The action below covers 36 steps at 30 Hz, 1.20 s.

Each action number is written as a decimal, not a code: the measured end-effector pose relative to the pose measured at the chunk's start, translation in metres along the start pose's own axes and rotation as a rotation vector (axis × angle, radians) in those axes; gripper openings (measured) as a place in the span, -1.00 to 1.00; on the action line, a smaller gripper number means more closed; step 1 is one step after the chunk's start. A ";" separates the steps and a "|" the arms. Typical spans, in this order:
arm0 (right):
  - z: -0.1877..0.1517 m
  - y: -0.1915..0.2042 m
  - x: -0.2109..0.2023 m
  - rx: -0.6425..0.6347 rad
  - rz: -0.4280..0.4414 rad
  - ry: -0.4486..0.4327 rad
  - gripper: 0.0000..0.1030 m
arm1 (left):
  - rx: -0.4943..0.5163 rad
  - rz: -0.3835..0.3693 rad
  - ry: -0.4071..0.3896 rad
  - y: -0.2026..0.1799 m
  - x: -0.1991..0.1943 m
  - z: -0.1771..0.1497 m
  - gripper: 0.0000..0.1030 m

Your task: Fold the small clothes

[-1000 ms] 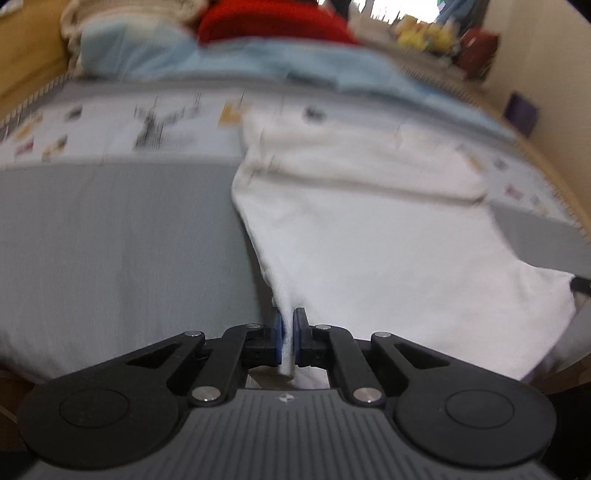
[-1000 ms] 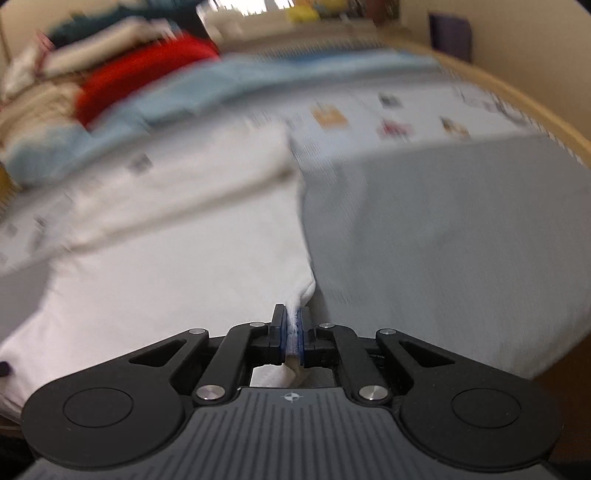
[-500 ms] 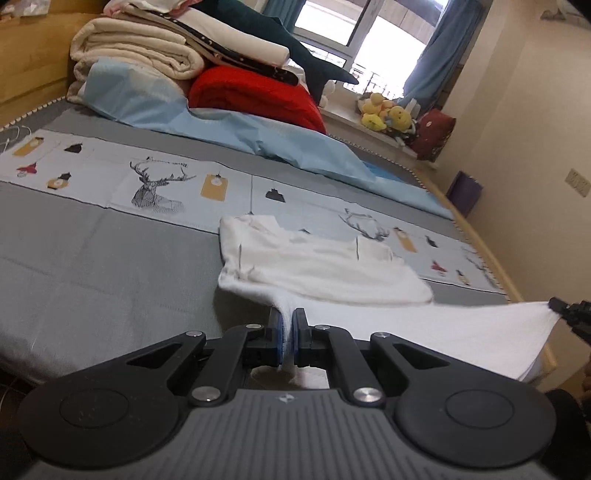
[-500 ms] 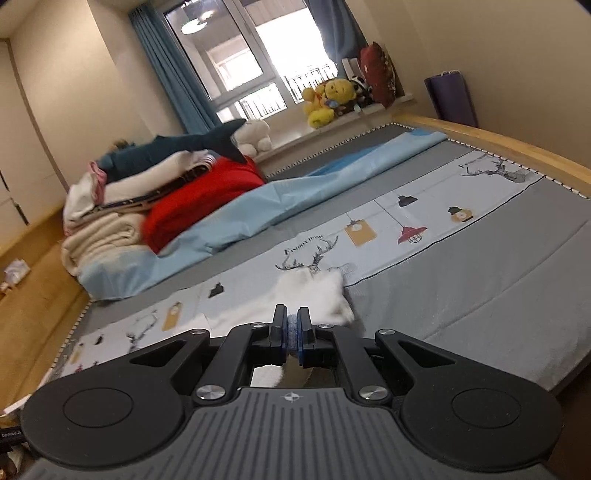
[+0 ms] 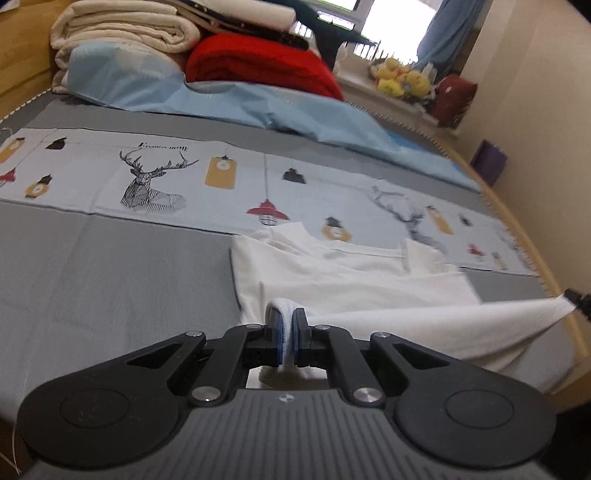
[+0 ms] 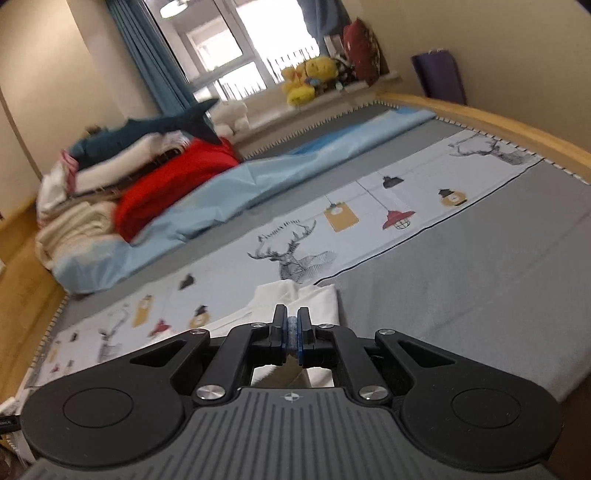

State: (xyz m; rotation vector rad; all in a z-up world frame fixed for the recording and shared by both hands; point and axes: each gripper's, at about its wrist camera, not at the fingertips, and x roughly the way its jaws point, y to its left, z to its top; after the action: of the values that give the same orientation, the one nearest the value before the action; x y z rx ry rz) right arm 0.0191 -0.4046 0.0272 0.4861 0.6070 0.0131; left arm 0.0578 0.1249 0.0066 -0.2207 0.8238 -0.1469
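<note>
My left gripper [image 5: 287,332] is clamped on one corner of the white garment [image 5: 354,280], the cloth bunched over the tip of the left pad. From that pinch the hem runs taut toward 3 o'clock, lifted off the grey bedspread [image 5: 110,280], to the far corner where the tip of my right gripper [image 5: 576,297] shows at the frame's edge. The rest of the garment lies on the bed at 12 o'clock from my left fingers, its far edge reaching the printed strip with the deer [image 5: 151,181] and lamps. Beyond that strip, at 11 o'clock, sit folded cream blankets [image 5: 122,29] and a red blanket [image 5: 258,70] on a pale blue sheet [image 5: 258,107].

In the right wrist view, my right gripper [image 6: 292,334] is closed tight on the other corner of the white garment [image 6: 317,299], fabric showing between the 2 blue pads and hanging under them. The bedspread [image 6: 480,295] stretches away toward 2 o'clock, and yellow plush toys [image 6: 306,79] sit on the windowsill at 12 o'clock.
</note>
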 end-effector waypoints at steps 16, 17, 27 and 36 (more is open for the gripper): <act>0.014 -0.004 0.161 0.016 -0.204 0.086 -0.89 | -0.128 0.093 0.121 0.029 0.120 0.043 -0.76; 0.015 -0.013 0.159 0.051 -0.209 0.080 -0.89 | -0.144 0.099 0.115 0.034 0.119 0.044 -0.74; -0.004 -0.035 0.159 0.002 -0.084 0.204 -0.83 | -0.175 0.094 0.205 0.054 0.128 0.028 -0.39; -0.020 0.004 0.193 -0.206 -0.053 0.302 -0.57 | -0.137 0.095 0.270 0.045 0.149 0.028 -0.16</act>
State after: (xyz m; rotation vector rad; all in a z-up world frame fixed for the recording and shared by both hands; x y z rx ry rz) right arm 0.1681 -0.3628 -0.0905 0.2687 0.9044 0.0989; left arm 0.1800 0.1406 -0.0921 -0.2937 1.1131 -0.0309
